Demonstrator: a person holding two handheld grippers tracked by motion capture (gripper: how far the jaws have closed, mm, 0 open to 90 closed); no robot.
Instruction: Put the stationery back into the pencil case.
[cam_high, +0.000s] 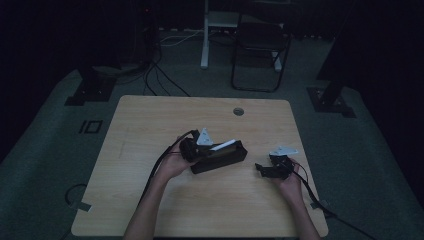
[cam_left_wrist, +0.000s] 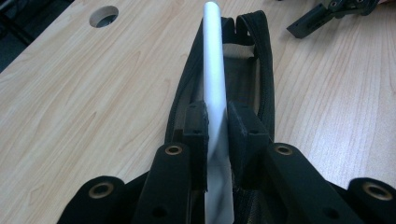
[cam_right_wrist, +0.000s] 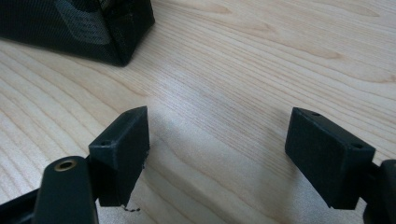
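- High view: wooden bench (cam_high: 150, 210) with rounded corners, standing on grey floor (cam_high: 45, 150) in a dim room; round cable hole (cam_high: 238, 111) near its far edge, right of centre.
- Black pouch (cam_high: 220, 159): long, zippered, lying near the middle of the bench, its length running left to right and slightly toward the far side at the right end. In the left gripper view its zipper is undone and the mouth gapes, showing a pale lining at the far end.
- White stick (cam_high: 223, 146): slender, rounded at the tip, lying along the open top of the pouch. In the left gripper view it runs straight away from the camera over the pouch opening (cam_left_wrist: 213, 65).
- Left gripper (cam_high: 192, 148): held by the left hand (cam_high: 174, 164) at the left end of the pouch; grey three-cornered plate on top. Jaws are clenched on the white stick, one pad on each side of it, touching.
- Right gripper (cam_high: 260, 167): held by the right hand (cam_high: 290, 182), to the right of the pouch and apart from it, just above or on the bench surface; cannot tell which. Jaws released, spread wide with bare wood between them, as the right gripper view shows (cam_right_wrist: 217, 154). A corner of the pouch sits at the far left of that view.
- Cables: one black cable trails from each gripper toward the near edge of the bench.
- Background, far side: folding chair (cam_high: 260, 50), white post (cam_high: 205, 35), loose cables on the floor.
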